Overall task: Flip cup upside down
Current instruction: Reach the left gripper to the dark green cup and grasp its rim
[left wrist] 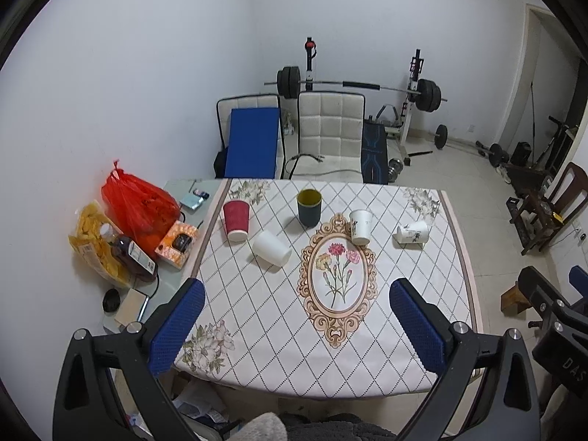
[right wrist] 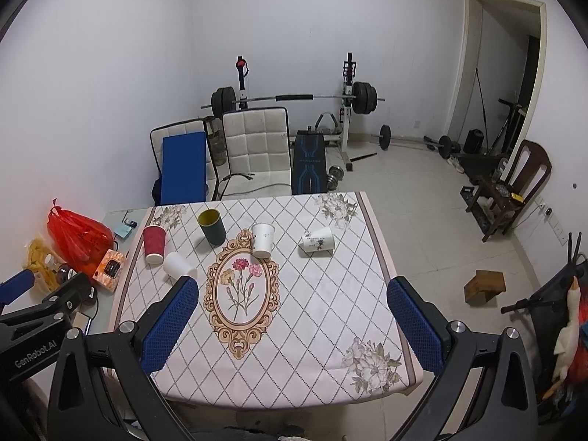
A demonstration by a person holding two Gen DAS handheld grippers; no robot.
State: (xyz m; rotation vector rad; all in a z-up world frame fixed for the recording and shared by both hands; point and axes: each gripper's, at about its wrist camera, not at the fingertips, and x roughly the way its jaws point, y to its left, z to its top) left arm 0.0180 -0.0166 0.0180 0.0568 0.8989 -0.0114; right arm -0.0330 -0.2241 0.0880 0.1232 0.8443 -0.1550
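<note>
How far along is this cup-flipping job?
Barely started. Nothing is clearly flipped: the dark cup and upright printed cup stand mouth-up, while the plain white cup and tipped printed cup lie sideways. The left gripper and right gripper hover open and empty; flipping remains.

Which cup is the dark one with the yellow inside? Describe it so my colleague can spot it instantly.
Start at the patterned tablecloth with the oval flower medallion in its middle. Just beyond the medallion's top left stands the dark cup, upright with its mouth open upward. It is the only dark cup and the only one with a yellow interior; its neighbours are a red cup and white ones.
</note>
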